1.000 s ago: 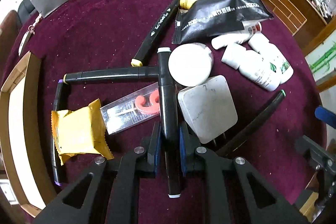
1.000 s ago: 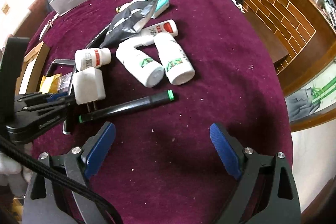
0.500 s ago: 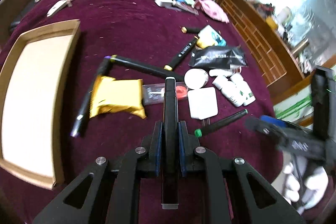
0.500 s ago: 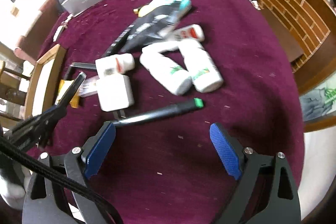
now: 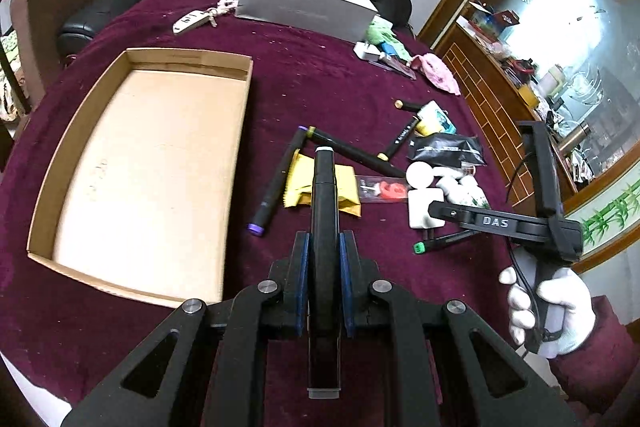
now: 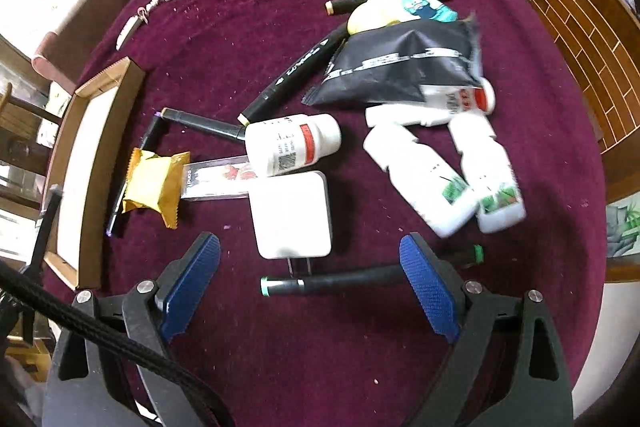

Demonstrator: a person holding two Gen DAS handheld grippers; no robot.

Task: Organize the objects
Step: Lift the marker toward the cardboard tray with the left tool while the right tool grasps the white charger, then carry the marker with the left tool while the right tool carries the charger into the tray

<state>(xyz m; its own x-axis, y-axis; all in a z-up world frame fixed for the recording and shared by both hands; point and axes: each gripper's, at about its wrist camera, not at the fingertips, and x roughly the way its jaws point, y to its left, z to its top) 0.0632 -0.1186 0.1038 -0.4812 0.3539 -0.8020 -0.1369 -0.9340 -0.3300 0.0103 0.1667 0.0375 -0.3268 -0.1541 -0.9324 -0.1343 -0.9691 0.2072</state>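
A: What has changed in the last second?

B: The left gripper (image 5: 323, 285) has lifted. Its blue pads are clamped on a black marker pen with a pale grey cap (image 5: 324, 227), which a second ago lay on the maroon velvet tablecloth (image 5: 320, 87) in the clutter. Now the pen is clear of the cloth and points forward along the fingers, above the crinkled yellow foil packet (image 5: 348, 193).

A: And the view itself?

B: It has swung left, so the shallow brown cardboard tray (image 5: 240, 163) now fills the left of the left wrist view. A second ago only its edge showed. The tray looks bare inside.

A: So the pen goes there?

B: That is my guess: the carry has begun, and a sweep left plus a release would put the first item in.

A: The other claw?

B: The right gripper (image 6: 316, 287) is spread wide and holds nothing. It has come in closer to the pile and hovers low over a black marker with green end caps (image 6: 340, 283), which lies crosswise between the jaws, just below the white square plug adapter (image 6: 292, 215).

A: What is left?

B: Nearly everything. The white pill bottles (image 6: 424, 183), the black foil pouch (image 6: 400, 71) and the other markers remain on the cloth.
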